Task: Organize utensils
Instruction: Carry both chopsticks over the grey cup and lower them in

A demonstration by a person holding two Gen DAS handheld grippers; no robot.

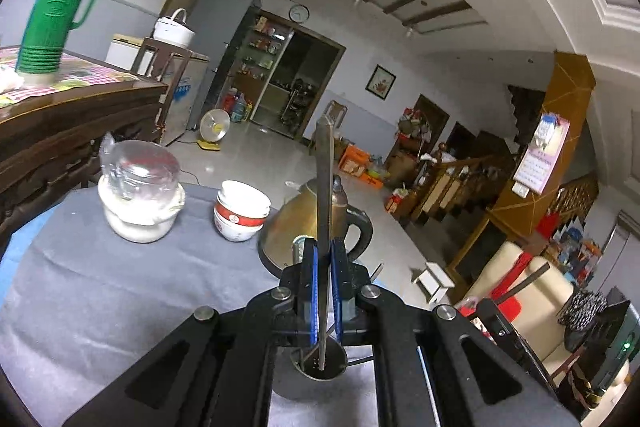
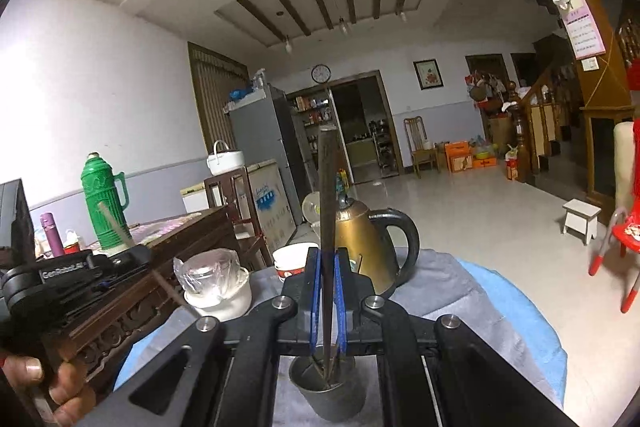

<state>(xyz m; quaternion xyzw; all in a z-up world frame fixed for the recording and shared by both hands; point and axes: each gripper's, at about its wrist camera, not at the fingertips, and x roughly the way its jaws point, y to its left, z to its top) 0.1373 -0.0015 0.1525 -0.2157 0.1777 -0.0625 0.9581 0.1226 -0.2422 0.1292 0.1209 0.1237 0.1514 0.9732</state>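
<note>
Reading "GenRobot.AI": left gripper (image 2: pixel 120 259) casing

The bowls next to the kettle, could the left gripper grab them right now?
Probably not yet: the left gripper is shut on a chopstick. The path to the bowls over the grey cloth looks clear, though.

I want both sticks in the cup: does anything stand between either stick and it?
Nothing visible does. The left gripper clamps the left stick, the right gripper the right stick; both lower ends sit at the open mouth of the cup.
</note>
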